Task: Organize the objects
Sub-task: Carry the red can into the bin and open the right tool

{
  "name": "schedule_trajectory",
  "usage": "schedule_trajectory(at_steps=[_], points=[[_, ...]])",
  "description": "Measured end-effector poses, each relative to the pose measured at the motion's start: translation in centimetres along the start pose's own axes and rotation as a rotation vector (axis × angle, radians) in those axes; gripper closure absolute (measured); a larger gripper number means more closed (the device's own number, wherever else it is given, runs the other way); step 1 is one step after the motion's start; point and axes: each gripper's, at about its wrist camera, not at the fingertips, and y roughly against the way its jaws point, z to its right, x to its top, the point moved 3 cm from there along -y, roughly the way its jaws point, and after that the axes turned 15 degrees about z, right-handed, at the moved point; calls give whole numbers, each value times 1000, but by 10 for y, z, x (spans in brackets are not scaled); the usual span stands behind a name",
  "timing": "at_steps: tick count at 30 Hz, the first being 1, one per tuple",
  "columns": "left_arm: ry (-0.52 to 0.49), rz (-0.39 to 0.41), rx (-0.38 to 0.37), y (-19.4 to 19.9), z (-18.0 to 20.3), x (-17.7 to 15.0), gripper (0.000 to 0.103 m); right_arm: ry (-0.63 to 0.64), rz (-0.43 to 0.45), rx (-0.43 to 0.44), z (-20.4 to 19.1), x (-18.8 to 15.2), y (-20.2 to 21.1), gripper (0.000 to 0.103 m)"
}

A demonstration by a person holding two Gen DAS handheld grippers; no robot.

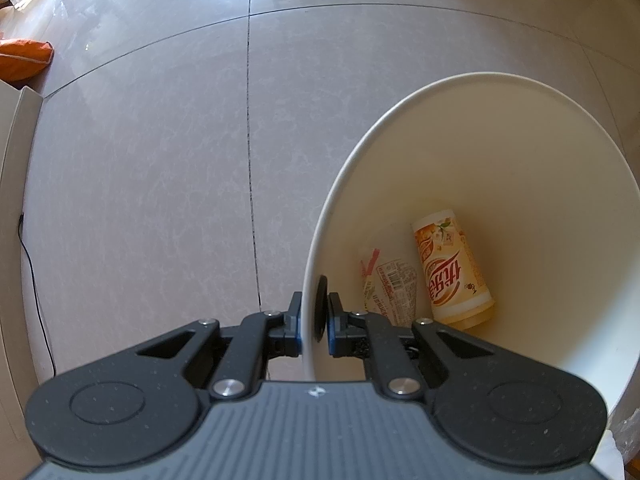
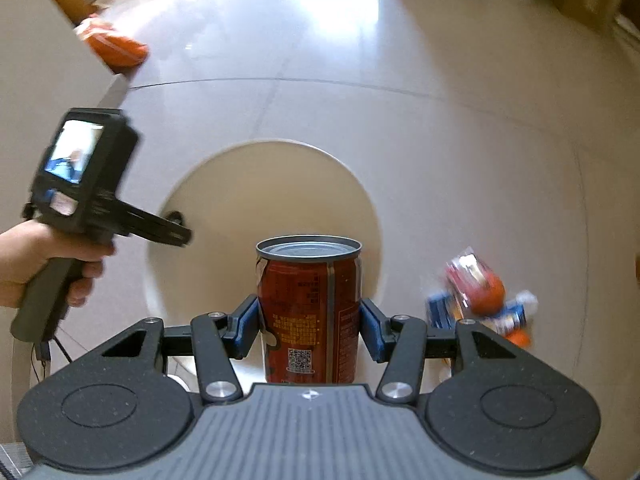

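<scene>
Item 1: your left hand-held gripper [image 1: 314,314], clenched on the near wall of the white bin [image 1: 500,92], one finger outside the rim and one inside against a black disc [image 1: 320,308].

Item 2: white bin, standing on the tiled floor [image 1: 140,180]. Contents: a yellow-and-red drink cup [image 1: 452,268] lying on its side, and a crumpled printed wrapper [image 1: 388,284] just beside it.

Item 3: your right hand-held gripper [image 2: 310,320], grasping a red drink can [image 2: 310,308] by its sides. The can is upright, held in front of the bin's opening [image 2: 264,184].

Item 4: colourful snack packets [image 2: 480,300], blurred, on the floor to the right of the bin.

Item 5: an orange cushion [image 1: 24,60], far left on the floor.
</scene>
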Motion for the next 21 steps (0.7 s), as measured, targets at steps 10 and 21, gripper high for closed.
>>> schedule_trajectory(at_steps=[10, 21], points=[[4, 1, -4, 0, -1, -1, 94, 118, 90, -5, -26, 0, -22, 21], [6, -7, 1, 1, -1, 3, 95, 74, 66, -25, -7, -11, -24, 20]])
